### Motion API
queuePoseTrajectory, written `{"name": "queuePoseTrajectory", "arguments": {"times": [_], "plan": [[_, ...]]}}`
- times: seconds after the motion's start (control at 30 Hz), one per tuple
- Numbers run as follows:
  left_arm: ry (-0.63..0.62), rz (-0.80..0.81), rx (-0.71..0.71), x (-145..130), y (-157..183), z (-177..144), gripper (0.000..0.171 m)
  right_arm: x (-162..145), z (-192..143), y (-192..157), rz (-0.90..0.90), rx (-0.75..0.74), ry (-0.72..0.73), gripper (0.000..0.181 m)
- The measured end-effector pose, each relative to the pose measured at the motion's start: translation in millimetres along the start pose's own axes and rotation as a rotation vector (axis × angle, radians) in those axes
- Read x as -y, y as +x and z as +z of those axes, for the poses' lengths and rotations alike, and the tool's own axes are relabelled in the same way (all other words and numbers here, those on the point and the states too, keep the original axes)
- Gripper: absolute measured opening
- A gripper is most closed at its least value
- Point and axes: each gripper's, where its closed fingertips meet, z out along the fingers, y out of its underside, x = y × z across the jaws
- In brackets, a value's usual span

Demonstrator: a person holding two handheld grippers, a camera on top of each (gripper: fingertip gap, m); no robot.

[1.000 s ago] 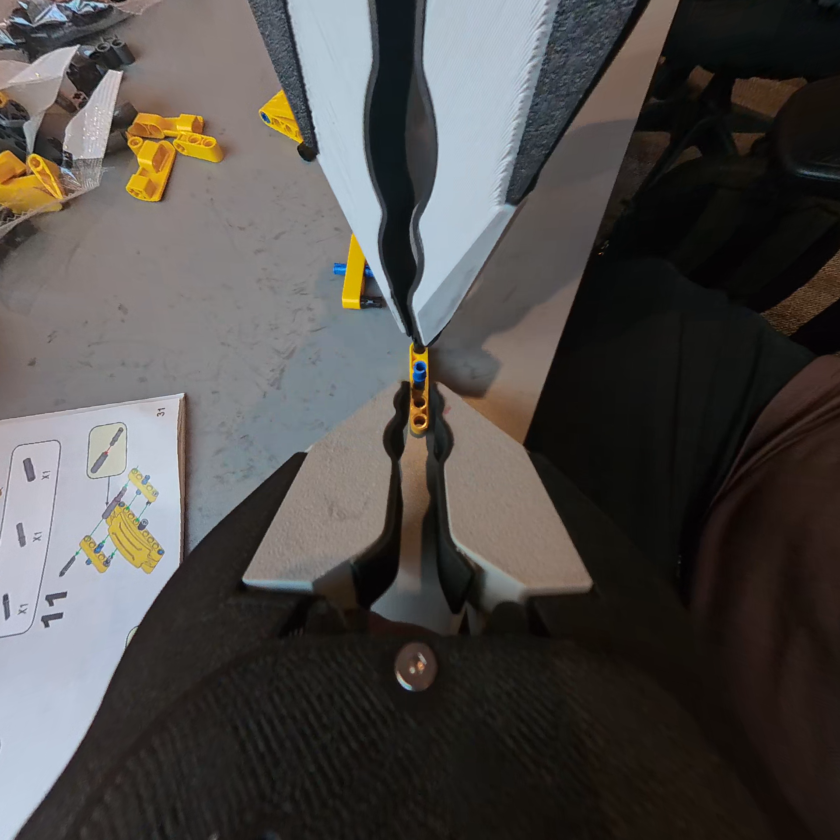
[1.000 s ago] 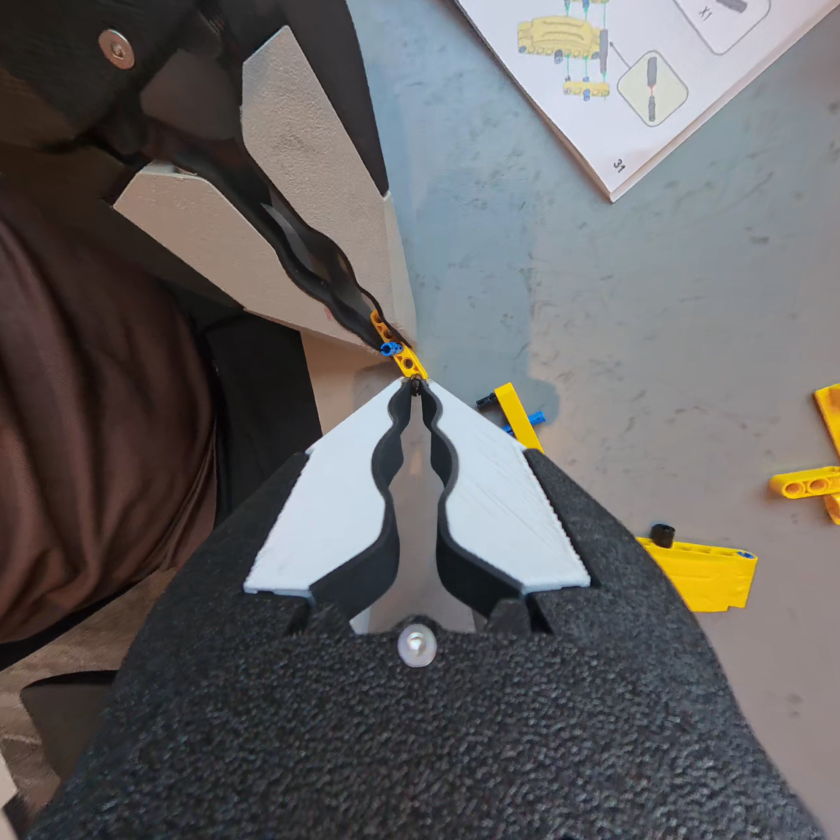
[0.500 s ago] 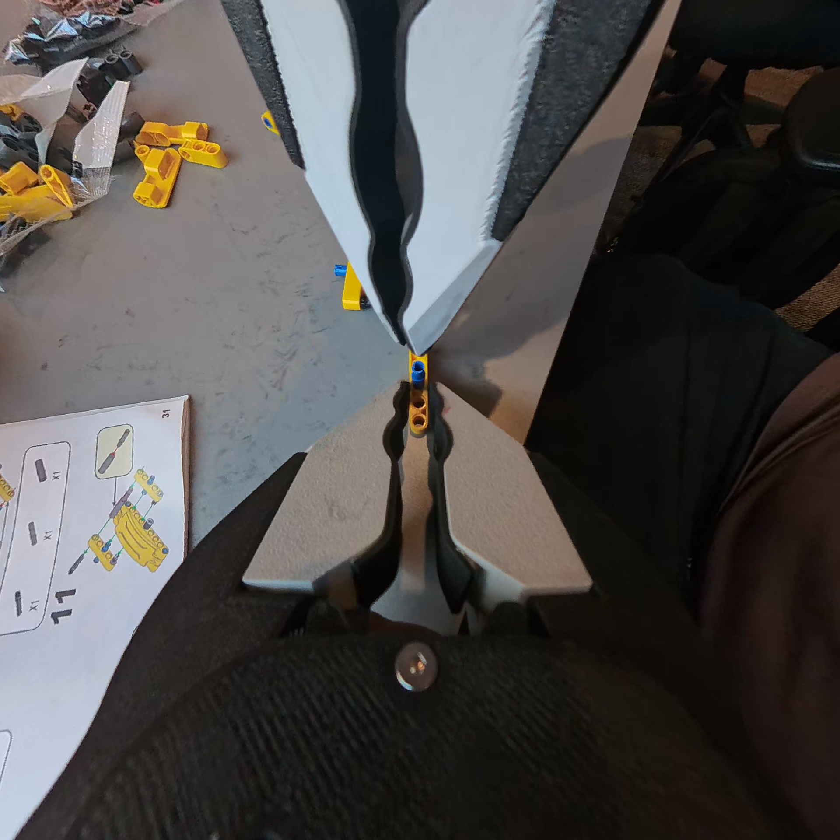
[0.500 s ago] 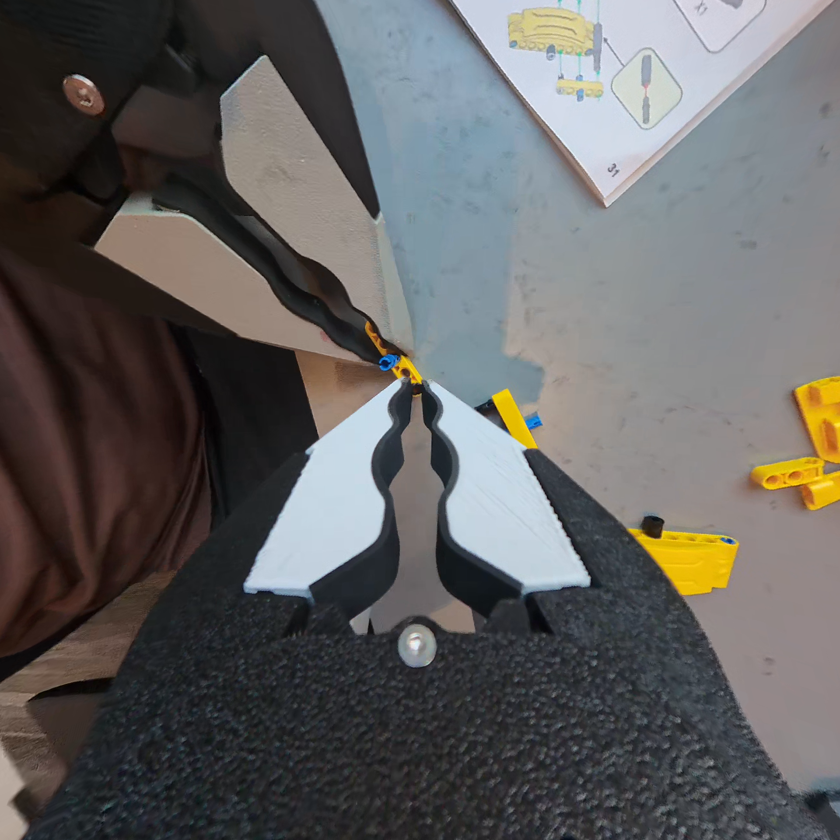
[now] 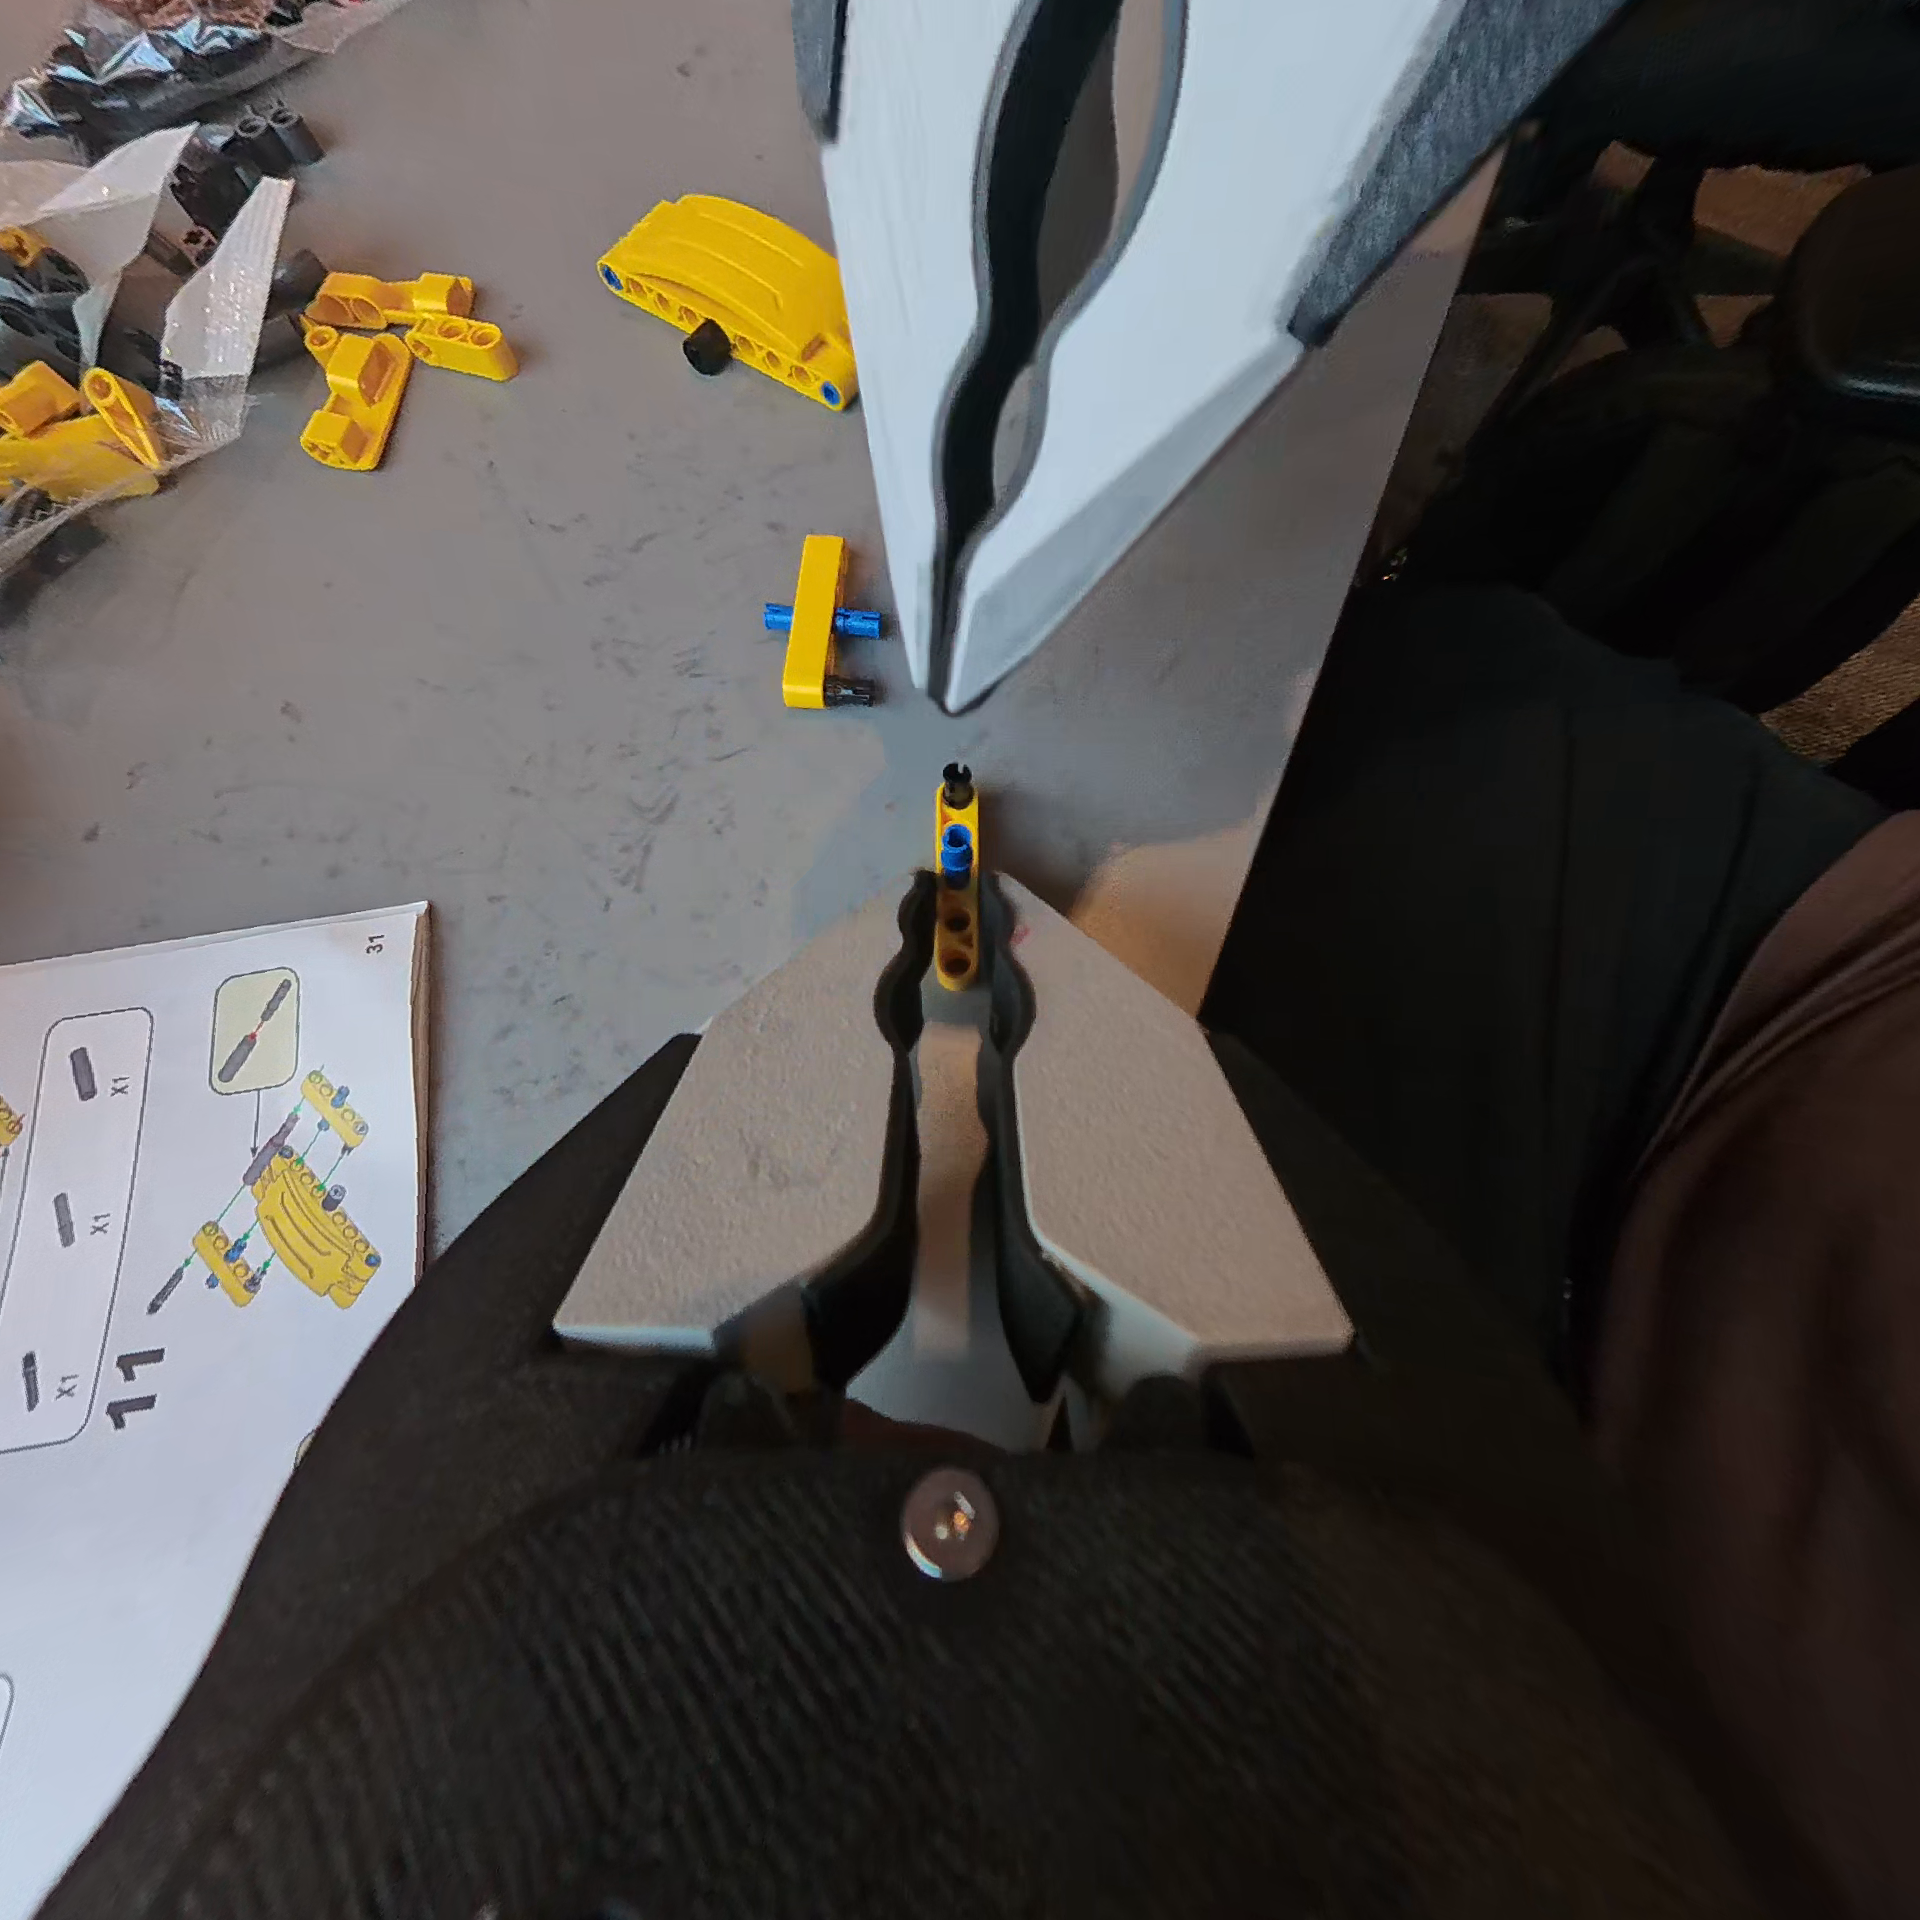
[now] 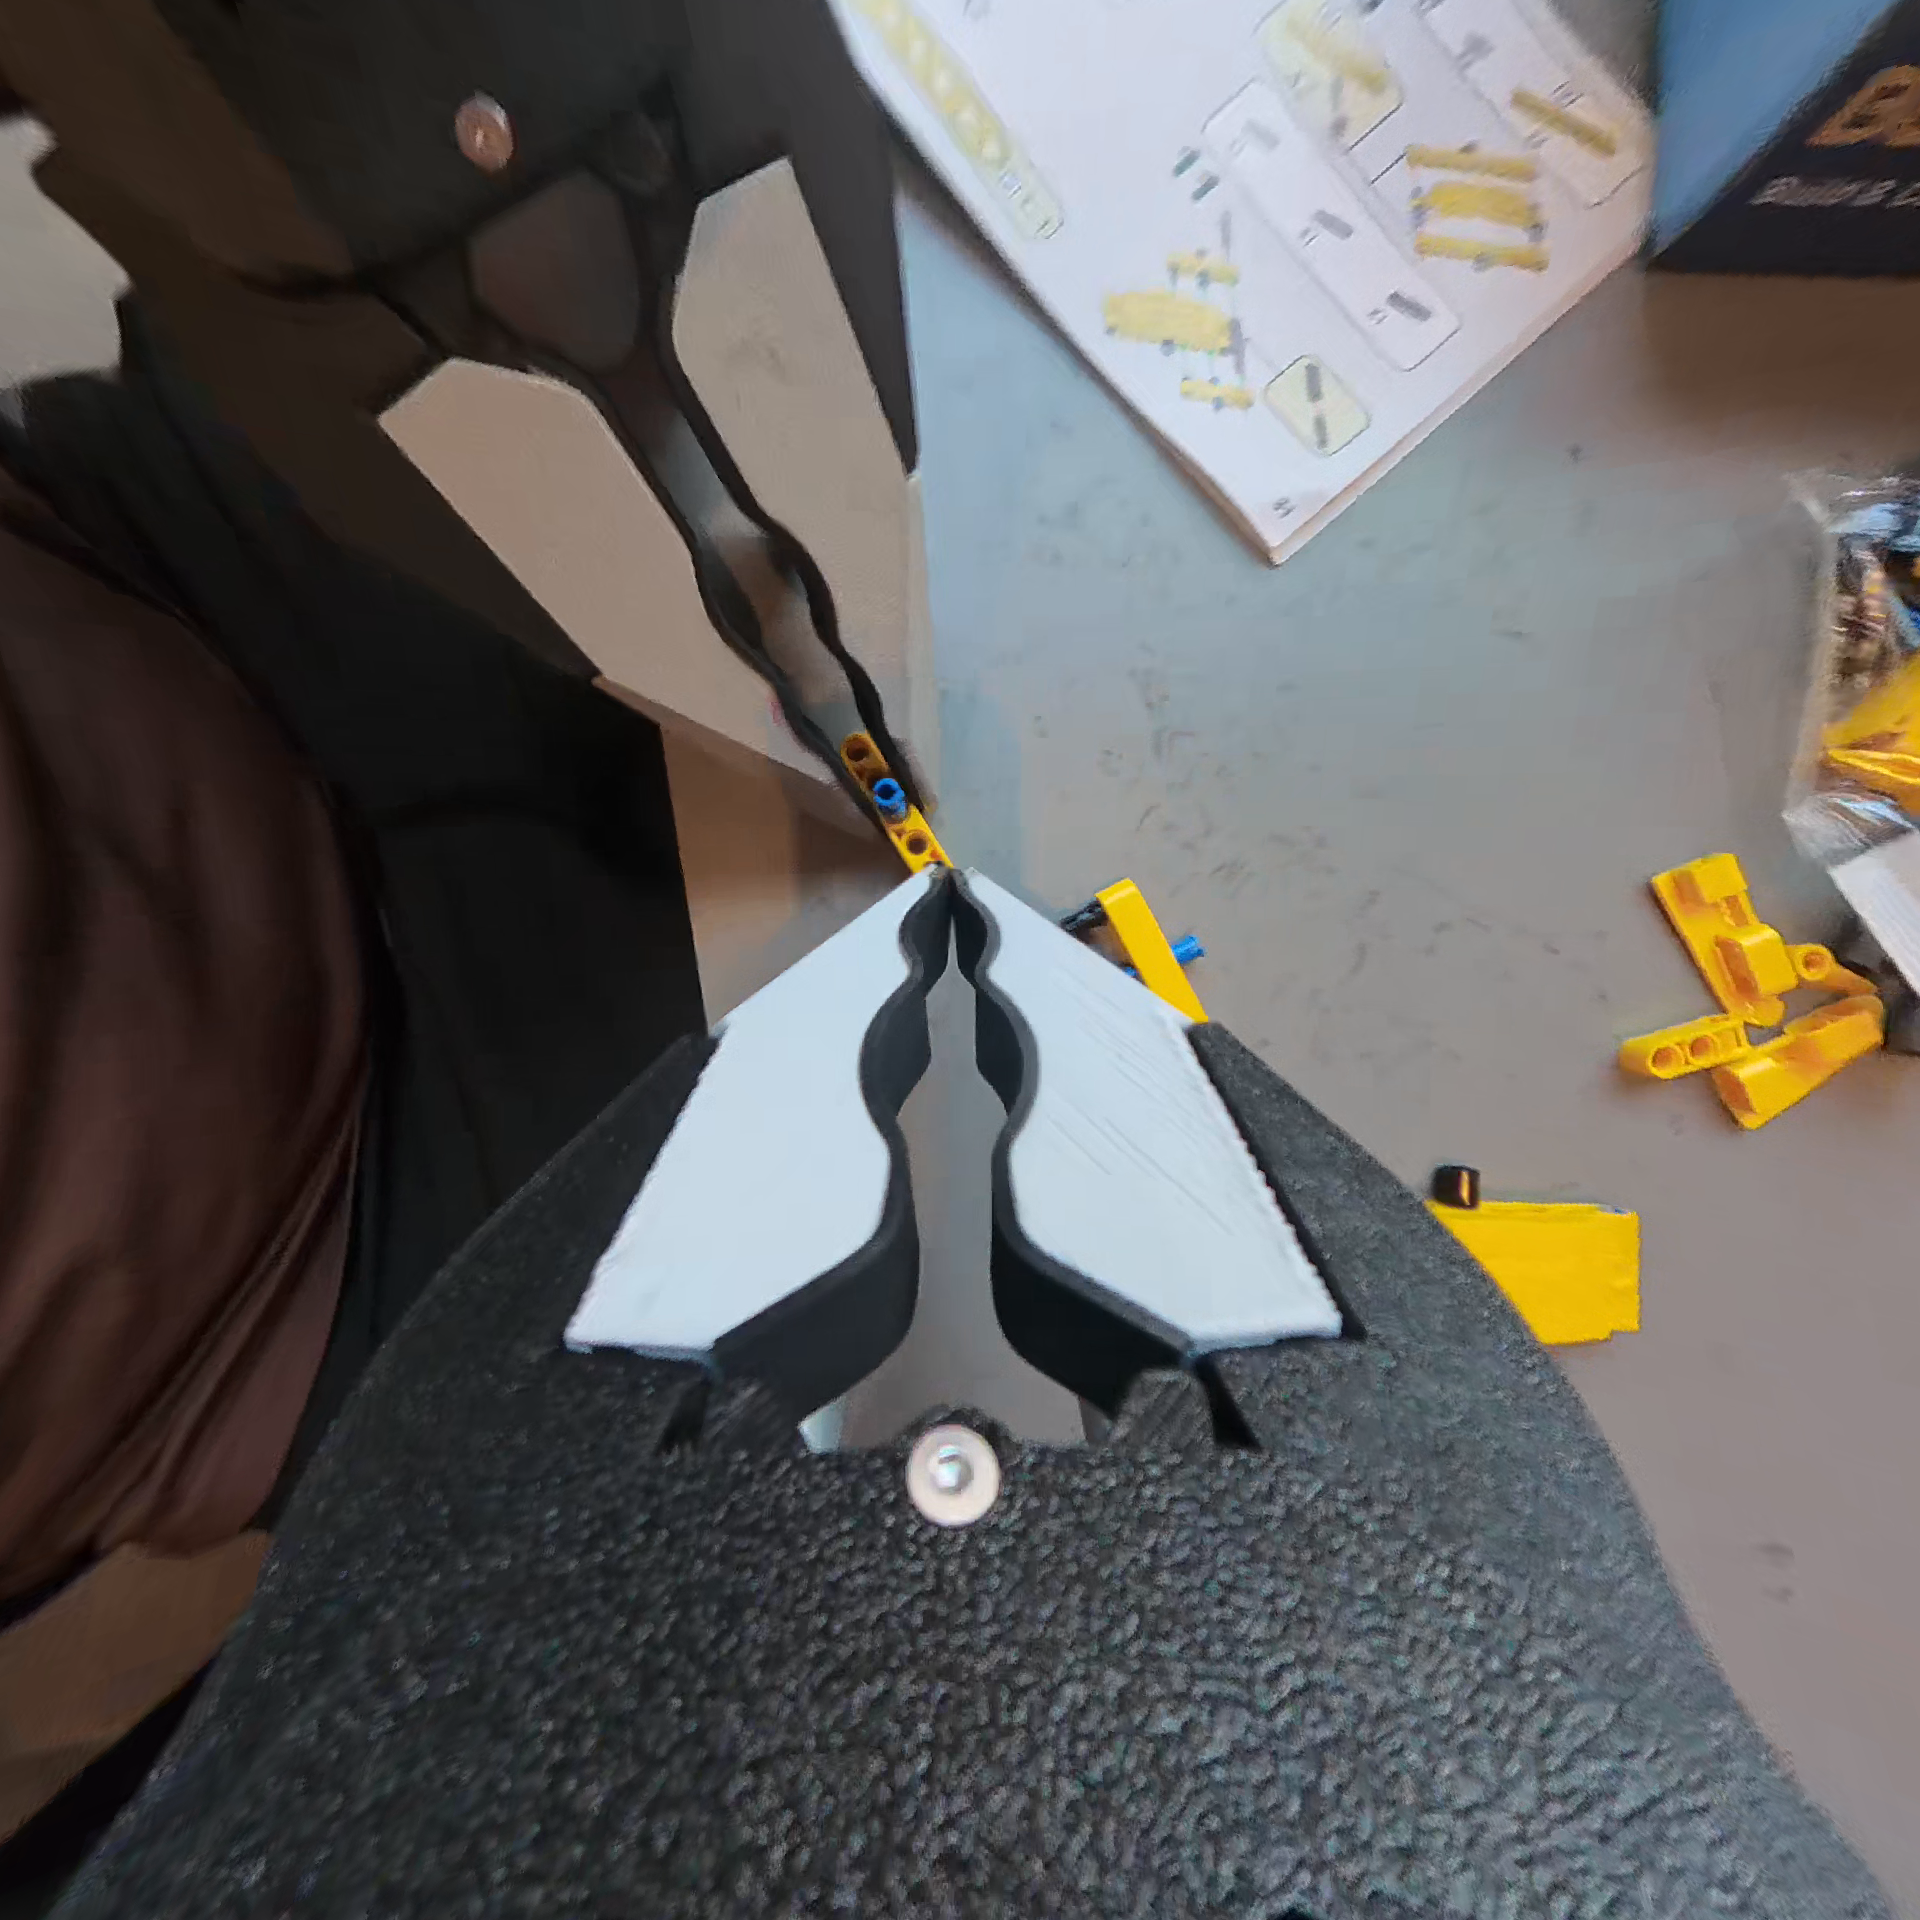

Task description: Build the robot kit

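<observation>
A grey surface (image 5: 436, 665) carries loose yellow parts. The left gripper (image 5: 956, 914) pinches a yellow beam (image 5: 956, 904) between its fingers; a blue pin (image 5: 956, 847) sits in the beam and a black pin (image 5: 954, 774) juts from its far tip. The right gripper (image 6: 951, 883) has its fingers pressed together, tips just beyond the beam's far end; whether they touch it differs between views. Left of the beam lies a booklet (image 5: 156, 1195). Beyond the beam lies a second beam (image 5: 816, 623) with blue and black pins, farther off a curved panel (image 5: 727, 281), small connectors (image 5: 384, 353) and torn bags (image 5: 114, 312).
</observation>
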Motion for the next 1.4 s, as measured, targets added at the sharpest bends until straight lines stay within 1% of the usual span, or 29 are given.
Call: {"name": "queuePoseTrajectory", "arguments": {"times": [0.13, 0.23, 0.27, 0.37, 0.43, 0.57, 0.6, 0.67, 0.7, 0.77, 0.83, 0.93, 0.97, 1.13, 1.23, 1.4], "plan": [[0.0, -0.004, -0.003, 0, 0, 0, 0.005, 4, -13, 10, -0.004, -0.069, 0.032, 0.0], [0.0, -0.007, -0.006, 0, 0, 0, 0.005, 13, -12, 3, -0.024, -0.063, 0.052, 0.0], [0.0, -0.007, -0.006, 0, 0, 0, 0.005, 11, -7, 1, -0.031, -0.062, 0.039, 0.0], [0.0, -0.005, -0.004, 0, 0, 0, 0.005, -17, 16, 2, -0.055, -0.075, -0.111, 0.0], [0.0, -0.003, -0.001, 0, 0, 0, 0.005, -12, 15, 4, -0.077, -0.113, -0.076, 0.0], [0.0, -0.01, -0.007, 0, 0, 0, 0.005, 12, 0, 2, 0.005, -0.067, 0.056, 0.0], [0.0, -0.011, -0.008, 0, 0, 0, 0.005, 10, 2, 0, 0.013, -0.053, 0.047, 0.0], [0.0, -0.008, -0.006, 0, 0, 0, 0.005, -3, 10, 0, 0.001, -0.06, -0.024, 0.0], [0.001, -0.007, -0.005, 0, 0, 0, 0.005, 0, 10, 0, -0.007, -0.068, 0.004, 0.0], [0.001, -0.006, -0.004, 0, 0, 0, 0.005, -1, 7, 5, -0.005, -0.103, -0.003, 0.0], [0.001, -0.004, -0.002, 0, 0, 0, 0.005, 9, 2, 8, 0.019, -0.123, 0.074, 0.0], [0.003, 0.011, 0.016, 0, 0, 0, 0.005, 19, -3, 5, 0.085, -0.104, 0.21, 0.0], [0.004, 0.02, 0.025, 0, 0, 0, 0.005, 18, -3, 4, 0.092, -0.1, 0.245, 0.0], [0.011, 0.071, 0.074, 2, 0, 1, 0.005, 9, 0, 4, 0.16, -0.083, 0.365, 0.011], [0.012, 0.083, 0.086, 2, 0, 1, 0.005, 9, -1, 1, 0.178, -0.043, 0.391, 0.017], [0.011, 0.068, 0.072, 2, 0, 1, 0.005, 10, -1, 2, 0.166, -0.024, 0.401, 0.019]]}}
